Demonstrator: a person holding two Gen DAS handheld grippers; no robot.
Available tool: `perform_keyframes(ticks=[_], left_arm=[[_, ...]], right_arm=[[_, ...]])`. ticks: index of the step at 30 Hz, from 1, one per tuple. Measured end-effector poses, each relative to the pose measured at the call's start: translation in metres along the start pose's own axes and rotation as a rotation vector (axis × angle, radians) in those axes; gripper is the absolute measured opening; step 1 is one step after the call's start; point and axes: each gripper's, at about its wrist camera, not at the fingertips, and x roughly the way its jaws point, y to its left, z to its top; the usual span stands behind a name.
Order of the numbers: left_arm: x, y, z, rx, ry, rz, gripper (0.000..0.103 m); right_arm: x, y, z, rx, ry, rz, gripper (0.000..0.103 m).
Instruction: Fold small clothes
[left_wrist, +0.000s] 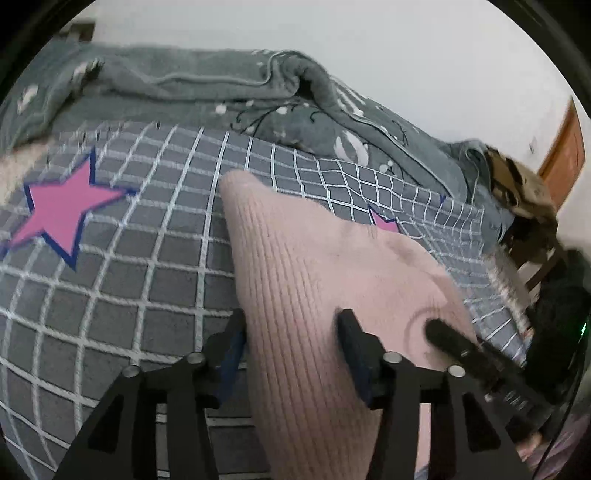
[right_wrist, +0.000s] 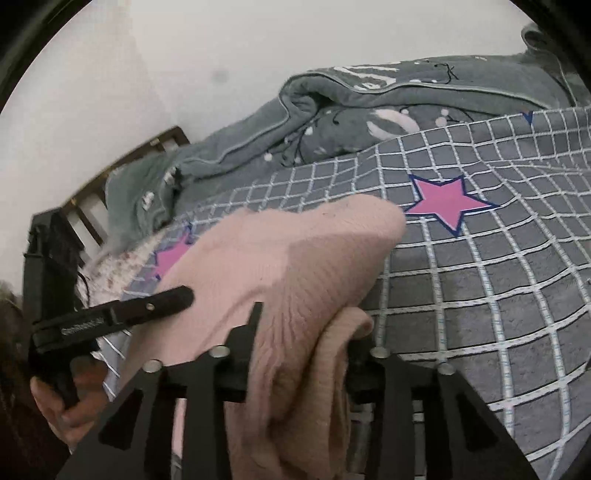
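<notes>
Pink ribbed knit garment (left_wrist: 314, 280) lifted off grey checked bedsheet (left_wrist: 129, 280) — I have left gripper (left_wrist: 291, 336) and right gripper (right_wrist: 306, 332) both clamped on bunched cloth. Fold mid-way, not laid flat.

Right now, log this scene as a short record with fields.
garment: pink ribbed knit, bunched, lifted off the bed at the near end
surface: grey grid bedsheet with pink stars
behind: grey blanket, rumpled
left gripper: knit runs between the jaws
right gripper: folds of knit fill the jaws
grip: pad contact unclear in both views
</notes>
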Motion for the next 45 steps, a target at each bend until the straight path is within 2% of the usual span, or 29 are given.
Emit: perform_keyframes(ticks=[5, 8, 16, 20, 21, 22, 23, 25, 28, 30, 32, 33, 34, 35, 36, 38, 41, 43, 45], left_arm=[[-0.004, -0.006, 0.005, 0.074, -0.024, 0.043, 0.056], [-0.005, 0.0, 0.01, 0.064, -0.036, 0.049, 0.06], [-0.005, 0.021, 0.027, 0.041, -0.063, 0.078, 0.073], [-0.001, 0.038, 0.035, -0.011, -0.062, 0.048, 0.074], [0.002, 0.042, 0.038, -0.033, -0.051, 0.018, 0.074], [0.006, 0.045, 0.04, -0.049, -0.042, -0.002, 0.074], [0.01, 0.046, 0.042, -0.06, -0.031, -0.023, 0.073], [0.019, 0.046, 0.046, -0.073, -0.01, -0.052, 0.072], [0.039, 0.044, 0.055, -0.101, 0.029, -0.06, 0.072], [0.05, 0.046, 0.058, -0.142, 0.05, -0.068, 0.066], [0.058, 0.049, 0.058, -0.185, 0.055, -0.104, 0.045], [0.061, 0.049, 0.057, -0.192, 0.05, -0.122, 0.039], [0.061, 0.047, 0.058, -0.184, 0.044, -0.126, 0.029], [0.06, 0.044, 0.059, -0.161, 0.02, -0.119, 0.024], [0.056, 0.039, 0.06, -0.132, -0.016, -0.104, 0.024], [0.053, 0.03, 0.063, -0.074, -0.065, -0.046, 0.024], [0.06, 0.021, 0.064, -0.026, -0.052, 0.04, 0.026], [0.057, 0.019, 0.063, 0.001, -0.061, 0.054, 0.029], [0.054, 0.02, 0.062, 0.008, -0.062, 0.069, 0.035]], right_arm=[[-0.008, -0.006, 0.013, -0.018, -0.025, -0.007, 0.05], [-0.003, -0.011, 0.024, 0.004, -0.032, -0.029, 0.057], [0.033, -0.04, 0.044, 0.146, 0.04, -0.015, 0.064], [0.058, -0.047, 0.047, 0.192, 0.098, -0.003, 0.064], [0.061, -0.047, 0.047, 0.19, 0.102, -0.005, 0.059], [0.064, -0.045, 0.048, 0.174, 0.103, -0.007, 0.048], [0.065, -0.043, 0.048, 0.151, 0.101, -0.01, 0.044], [0.064, -0.039, 0.048, 0.114, 0.083, -0.025, 0.031], [0.061, -0.034, 0.05, 0.064, 0.063, -0.032, 0.024], [0.055, -0.03, 0.051, 0.028, 0.039, -0.034, 0.018], [0.043, -0.028, 0.052, -0.011, -0.014, -0.016, 0.015], [0.037, -0.027, 0.051, -0.026, -0.039, 0.002, 0.014], [0.029, -0.028, 0.049, -0.041, -0.07, 0.019, 0.014], [0.027, -0.028, 0.047, -0.05, -0.084, 0.02, 0.014], [0.028, -0.029, 0.046, -0.06, -0.087, 0.007, 0.014], [0.044, -0.033, 0.044, -0.065, -0.03, -0.061, 0.014], [0.059, -0.042, 0.044, -0.024, 0.03, -0.091, 0.022], [0.054, -0.047, 0.047, 0.001, 0.021, -0.081, 0.033], [0.041, -0.047, 0.047, 0.015, 0.0, -0.075, 0.037]])
